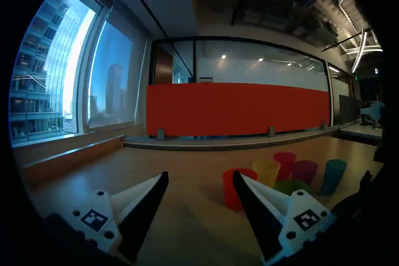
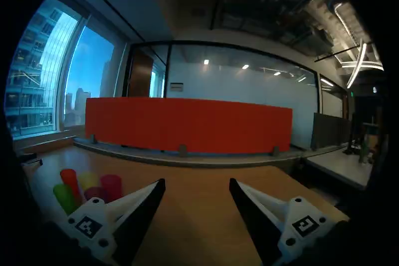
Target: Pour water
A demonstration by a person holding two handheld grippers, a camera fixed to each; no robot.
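Several coloured plastic cups stand grouped on the wooden table. In the left gripper view I see an orange-red cup (image 1: 230,188), a yellow cup (image 1: 267,171), a red cup (image 1: 285,163), a magenta cup (image 1: 304,171), a green cup (image 1: 291,186) and a teal cup (image 1: 333,176), just right of and beyond my left gripper (image 1: 200,181), which is open and holds nothing. In the right gripper view the cups sit at lower left: a green cup (image 2: 64,197), a red cup (image 2: 70,180), a yellow cup (image 2: 89,181) and a magenta cup (image 2: 111,186). My right gripper (image 2: 197,186) is open and bare.
A long orange-red divider panel (image 1: 239,109) stands at the table's far edge, with a glass wall behind it. Tall windows (image 1: 47,86) line the left side. Another desk (image 2: 339,163) sits at the right. Bare wooden tabletop (image 2: 199,206) stretches ahead of the right gripper.
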